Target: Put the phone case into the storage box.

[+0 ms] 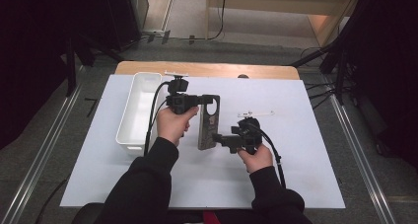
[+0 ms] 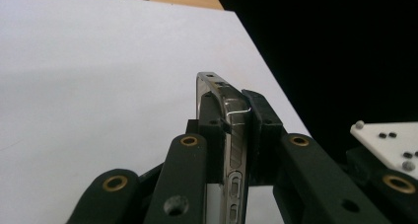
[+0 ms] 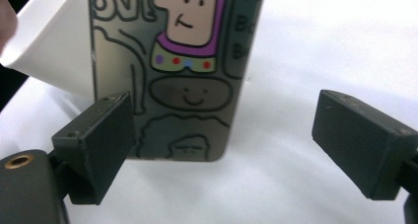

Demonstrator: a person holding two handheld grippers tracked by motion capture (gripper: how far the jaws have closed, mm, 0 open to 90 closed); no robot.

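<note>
A phone [image 1: 209, 124] with a cartoon-printed back [image 3: 182, 61] is held up over the white sheet, its lower end close to the sheet. My left gripper [image 1: 208, 101] is shut on the phone's upper end. In the left gripper view the metal side edge of the phone [image 2: 235, 140] is clamped between that gripper's [image 2: 234, 109] two jaws. My right gripper [image 1: 222, 138] is at the phone's lower end, pointing at its back. Its jaws stand wide open in the right gripper view [image 3: 226, 123], one on each side of the phone's bottom corner, and neither touches the phone.
A long white bin [image 1: 140, 105] stands to the left of my left hand, and its wall [image 3: 54, 51] rises just behind the phone. A white sheet [image 1: 296, 150] covers most of the wooden table [image 1: 207, 69]. Dark stands and cables flank both sides.
</note>
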